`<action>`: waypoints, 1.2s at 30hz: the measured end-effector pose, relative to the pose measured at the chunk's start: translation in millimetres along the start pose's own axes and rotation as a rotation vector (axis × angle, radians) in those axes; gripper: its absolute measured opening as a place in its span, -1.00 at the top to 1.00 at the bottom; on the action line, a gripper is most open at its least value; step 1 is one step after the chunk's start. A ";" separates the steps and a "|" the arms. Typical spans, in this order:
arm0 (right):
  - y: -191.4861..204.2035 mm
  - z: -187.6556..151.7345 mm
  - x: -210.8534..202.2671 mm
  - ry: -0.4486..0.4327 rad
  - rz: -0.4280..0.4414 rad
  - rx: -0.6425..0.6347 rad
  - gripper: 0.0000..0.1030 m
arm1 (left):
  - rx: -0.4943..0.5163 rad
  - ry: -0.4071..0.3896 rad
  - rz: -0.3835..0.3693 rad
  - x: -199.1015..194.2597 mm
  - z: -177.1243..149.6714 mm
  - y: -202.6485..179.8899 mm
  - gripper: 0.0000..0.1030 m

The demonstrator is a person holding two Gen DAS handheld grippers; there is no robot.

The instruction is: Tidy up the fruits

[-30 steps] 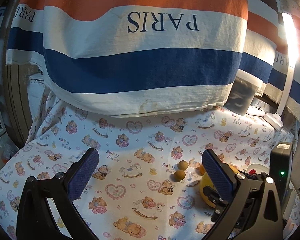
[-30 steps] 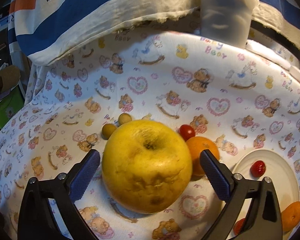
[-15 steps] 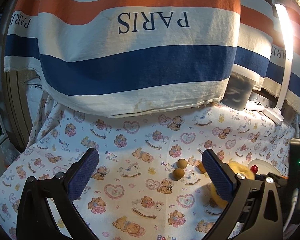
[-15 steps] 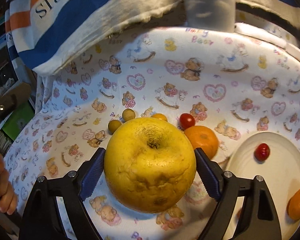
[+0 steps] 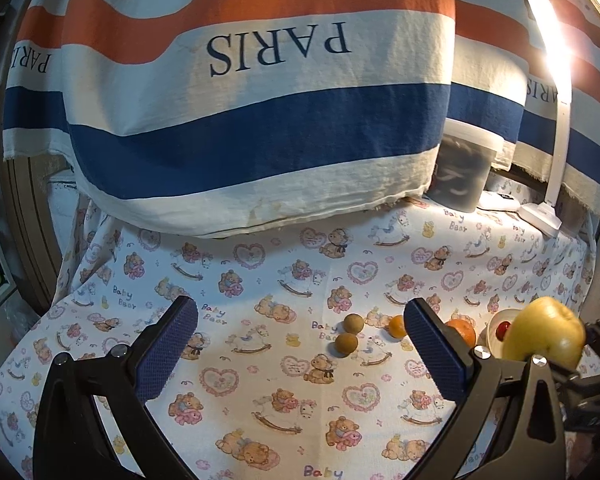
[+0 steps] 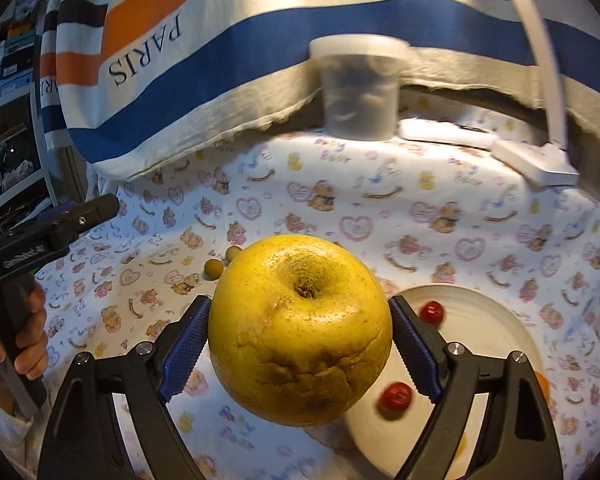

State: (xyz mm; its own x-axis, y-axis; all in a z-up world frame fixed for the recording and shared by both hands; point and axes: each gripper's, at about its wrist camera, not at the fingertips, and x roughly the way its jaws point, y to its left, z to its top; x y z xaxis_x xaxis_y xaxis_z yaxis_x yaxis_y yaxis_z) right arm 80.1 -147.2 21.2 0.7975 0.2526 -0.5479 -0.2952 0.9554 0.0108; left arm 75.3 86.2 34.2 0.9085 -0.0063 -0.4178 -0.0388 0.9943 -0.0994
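Note:
My right gripper (image 6: 298, 344) is shut on a large yellow apple (image 6: 300, 330) and holds it above the cloth, beside a white plate (image 6: 488, 320). Two red cherry tomatoes (image 6: 432, 312) lie on the plate. In the left wrist view the yellow apple (image 5: 544, 334) hangs at the far right over the plate (image 5: 494, 320). My left gripper (image 5: 300, 350) is open and empty above the cloth. Two small brown fruits (image 5: 346, 343), a small orange (image 5: 397, 326) and a larger orange (image 5: 460, 330) lie on the cloth.
The table wears a teddy-bear print cloth (image 5: 260, 360). A striped PARIS towel (image 5: 260, 100) hangs at the back. A lidded plastic tub (image 6: 360, 92) and a white desk lamp (image 6: 540, 152) stand at the back right. A hand holding the left gripper (image 6: 24, 344) shows at the left.
My right gripper closed on the yellow apple, lifted it off the cloth and carried it right toward the plate. The left gripper stayed open and drew back a little.

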 end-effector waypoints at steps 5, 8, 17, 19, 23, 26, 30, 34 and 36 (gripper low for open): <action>-13.4 -6.3 -13.1 -0.019 -0.044 -0.010 -0.71 | 0.016 -0.001 -0.041 -5.0 -4.0 -13.2 -0.99; -22.4 -10.3 -15.7 -0.025 -0.050 0.012 -0.71 | 0.050 0.004 -0.028 -5.0 -6.5 -23.0 -0.91; -47.1 -4.7 -31.4 -0.092 -0.089 0.073 -0.71 | -0.016 0.161 -0.069 20.0 -3.5 -38.6 -0.44; -55.7 -1.7 -36.3 -0.101 -0.096 0.097 -0.71 | 0.023 0.160 -0.102 21.9 -3.6 -58.1 -0.44; -67.1 1.6 -44.9 -0.110 -0.133 0.092 -0.71 | 0.095 0.209 -0.147 40.6 -3.6 -102.9 -0.40; -73.9 -2.1 -52.6 -0.123 -0.161 0.069 -0.71 | 0.091 0.292 -0.172 63.3 -8.7 -126.1 -0.40; -84.5 -8.4 -56.9 -0.135 -0.191 0.060 -0.71 | 0.059 0.402 -0.182 92.3 -21.1 -144.3 -0.31; -96.6 -10.5 -51.9 -0.124 -0.207 0.092 -0.71 | 0.031 0.446 -0.159 110.2 -28.8 -150.6 -0.30; -102.0 -11.2 -49.8 -0.116 -0.200 0.108 -0.71 | 0.009 0.468 -0.162 117.5 -32.8 -150.5 -0.26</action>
State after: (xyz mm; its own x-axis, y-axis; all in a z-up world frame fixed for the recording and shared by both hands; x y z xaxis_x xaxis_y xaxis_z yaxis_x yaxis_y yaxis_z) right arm 64.6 -258.9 38.0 0.8913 0.0670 -0.4485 -0.0728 0.9973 0.0042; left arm 174.3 -67.7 -29.5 0.6181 -0.2056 -0.7587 0.0928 0.9775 -0.1893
